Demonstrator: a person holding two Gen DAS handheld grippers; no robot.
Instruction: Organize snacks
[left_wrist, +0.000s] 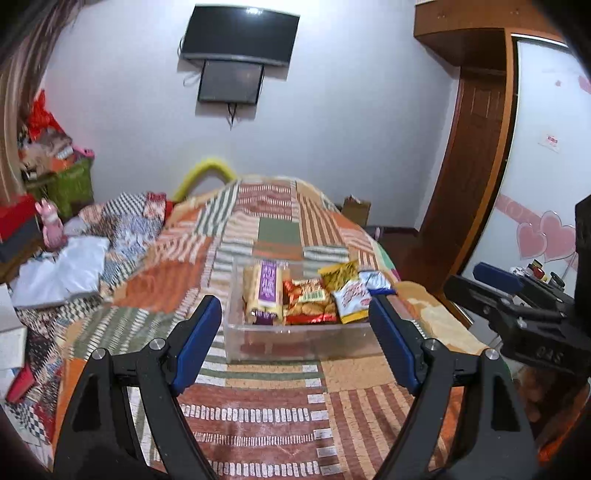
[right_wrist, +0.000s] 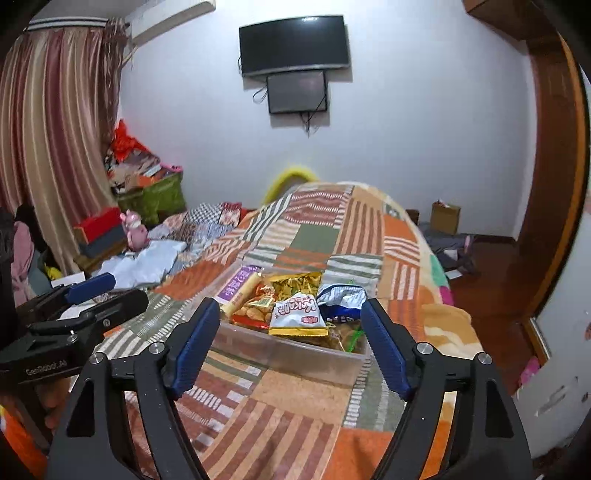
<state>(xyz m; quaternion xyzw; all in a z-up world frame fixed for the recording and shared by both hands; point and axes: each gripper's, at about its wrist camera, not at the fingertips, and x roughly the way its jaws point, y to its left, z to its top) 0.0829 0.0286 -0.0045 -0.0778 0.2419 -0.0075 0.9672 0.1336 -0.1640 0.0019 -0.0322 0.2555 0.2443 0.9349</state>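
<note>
A clear plastic bin (left_wrist: 295, 341) sits on the patchwork bedspread (left_wrist: 258, 406), also in the right wrist view (right_wrist: 295, 354). It holds several snack packs: a biscuit pack with a purple label (left_wrist: 266, 291), a red and gold pack (left_wrist: 308, 301), a white pack (right_wrist: 297, 314), a yellow pack (left_wrist: 338, 275) and a blue and white pack (right_wrist: 341, 297). My left gripper (left_wrist: 295, 328) is open and empty, held short of the bin. My right gripper (right_wrist: 290, 328) is open and empty, just before the bin's near wall. Each gripper shows at the edge of the other's view.
Folded cloths and white paper (left_wrist: 62, 269) lie on the bed's left. A pink toy (right_wrist: 135, 230), boxes and a green bag (right_wrist: 155, 199) stand by the curtain. A wardrobe (left_wrist: 476, 140) is on the right. A cardboard box (right_wrist: 445, 218) stands on the floor.
</note>
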